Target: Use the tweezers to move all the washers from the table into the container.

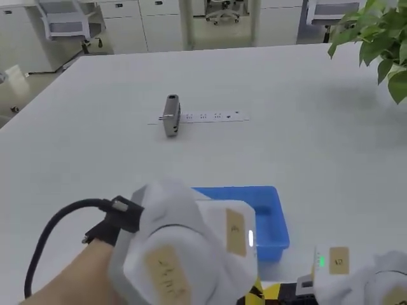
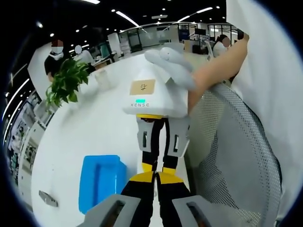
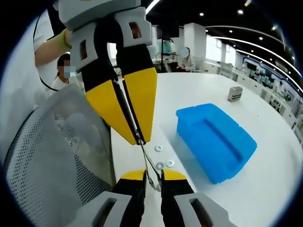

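we see left gripper [image 3: 138,139] jaws clamped on tweezers [image 3: 146,161] mid-frame, right gripper [image 3: 152,183] jaws a sliver apart round their lower end, grip we cannot tell, washers [image 3: 160,165] on worktop [image 3: 199,94] beside, blue container [image 3: 215,142] at right, mesh chair back [image 3: 52,156] lower left

Tweezers [image 3: 144,158] seemingly between fingers [image 3: 142,94] of left gripper [image 3: 139,140]; washers [image 3: 161,165] near blue container [image 3: 215,139].

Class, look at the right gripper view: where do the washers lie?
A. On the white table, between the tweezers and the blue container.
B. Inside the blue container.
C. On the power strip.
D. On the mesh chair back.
A: the washers lie on the bare table, apart from the blue container and close by the tweezers.
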